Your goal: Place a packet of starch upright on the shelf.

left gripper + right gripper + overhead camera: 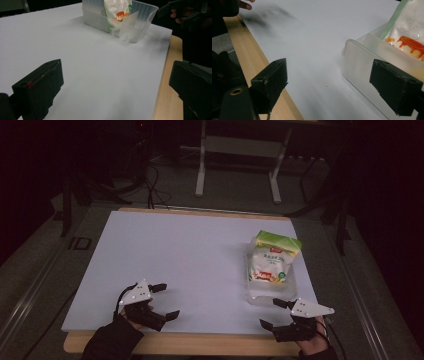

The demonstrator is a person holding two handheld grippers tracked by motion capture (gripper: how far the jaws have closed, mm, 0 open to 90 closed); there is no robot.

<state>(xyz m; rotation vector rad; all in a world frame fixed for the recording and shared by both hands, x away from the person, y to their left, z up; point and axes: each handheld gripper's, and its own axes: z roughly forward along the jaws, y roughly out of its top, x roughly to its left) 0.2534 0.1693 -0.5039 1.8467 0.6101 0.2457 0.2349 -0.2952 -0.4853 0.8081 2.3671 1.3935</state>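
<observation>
in the high view a white sheet (190,265) covers most of a wooden table (200,344), whose bare edge runs along the bottom of the frame. at the right of the sheet stands a clear plastic bin (257,296), and a white pouch (271,261) with a green top and an orange picture lies in it, the green end toward the top of the frame and rising over the bin's far rim. the left gripper (163,301) sits at the lower left, over the near part of the sheet, its jaws spread wide with nothing between them; a dark sleeve (112,340) comes in beneath it from the bottom edge. the right gripper (275,314) sits at the lower right, just beside the near end of the bin, jaws likewise wide and empty, one tip close to the bin's corner. in the left gripper view the bin (147,15) and pouch (117,11) appear at the upper middle, well apart from the two black jaws at the bottom corners, and the other hand (178,17) shows dimly at the upper right. in the right gripper view the bin's rounded wall (359,62) is at the right, with the pouch (409,32) inside at the upper right; whether the right-hand jaw touches the wall cannot be told.
</observation>
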